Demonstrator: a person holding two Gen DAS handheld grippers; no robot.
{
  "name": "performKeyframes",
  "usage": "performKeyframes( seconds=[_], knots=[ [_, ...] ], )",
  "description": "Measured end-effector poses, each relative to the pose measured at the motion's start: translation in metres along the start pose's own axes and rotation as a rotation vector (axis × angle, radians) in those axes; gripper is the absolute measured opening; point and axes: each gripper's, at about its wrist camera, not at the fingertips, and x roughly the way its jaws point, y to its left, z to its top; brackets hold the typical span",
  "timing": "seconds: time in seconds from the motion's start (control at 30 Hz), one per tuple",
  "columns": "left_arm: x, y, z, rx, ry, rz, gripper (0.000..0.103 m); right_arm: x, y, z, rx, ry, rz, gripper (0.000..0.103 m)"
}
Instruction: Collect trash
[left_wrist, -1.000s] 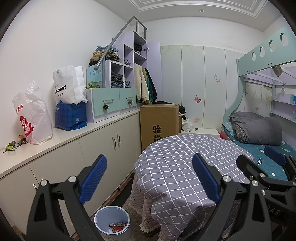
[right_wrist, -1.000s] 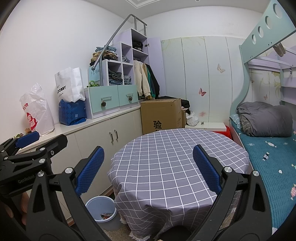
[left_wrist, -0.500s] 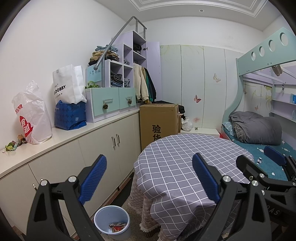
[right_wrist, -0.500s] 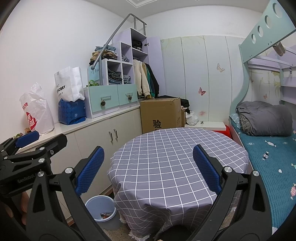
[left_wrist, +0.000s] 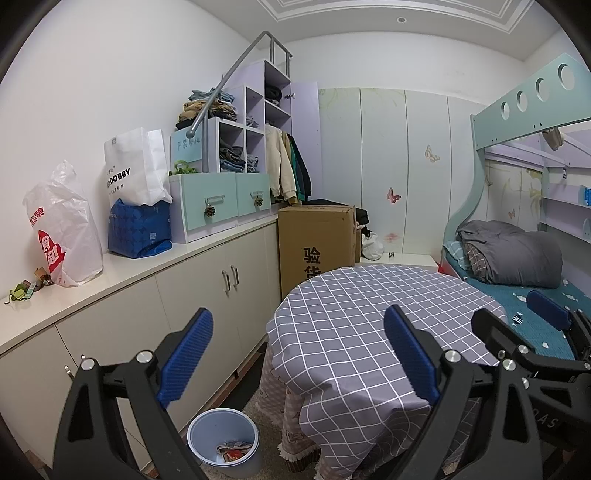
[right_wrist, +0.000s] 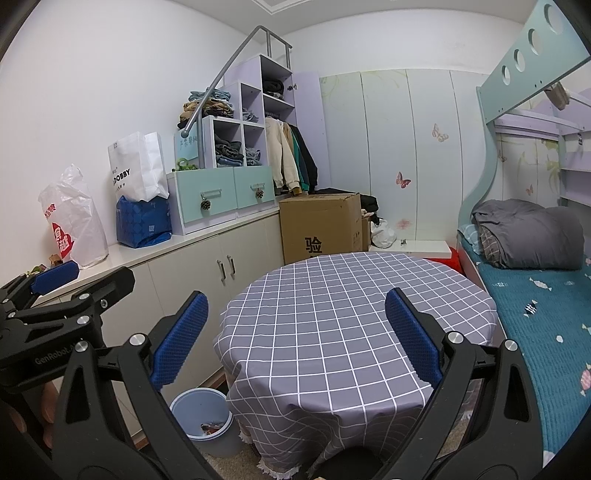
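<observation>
While both tools hang in the air above the near edge of the round counter draped in a grey checked cloth (right_wrist: 351, 325), neither has hold of anything: the left tool (left_wrist: 299, 352) has its blue-padded fingers spread wide, and the right tool (right_wrist: 297, 338) is spread just as wide. In the left wrist view the right tool shows at the right edge, and in the right wrist view the left tool shows at the left edge, so the two hang side by side. On the floor between the round counter and the cream cabinet doors stands a pale blue plastic bin (left_wrist: 223, 441), with paper and wrapper scraps lying in its bottom. On the long white cabinet counter (left_wrist: 122, 273), small green and brown wrapper scraps (left_wrist: 27, 288) lie at its near end, just beside a white plastic bag with red print (left_wrist: 62, 236). Farther along stand a blue bag (left_wrist: 138, 230) and a white paper bag (left_wrist: 133, 166) behind it.
</observation>
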Motion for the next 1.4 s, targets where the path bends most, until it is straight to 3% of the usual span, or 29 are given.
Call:
performKeyframes(
  seconds=[1.4],
  knots=[
    [0.0015,0.0031,-0.0036,0.006,0.007,-0.004,0.092,0.0025,0.0001,-0.0022,0.003,0.009,0.004,0.095]
  ],
)
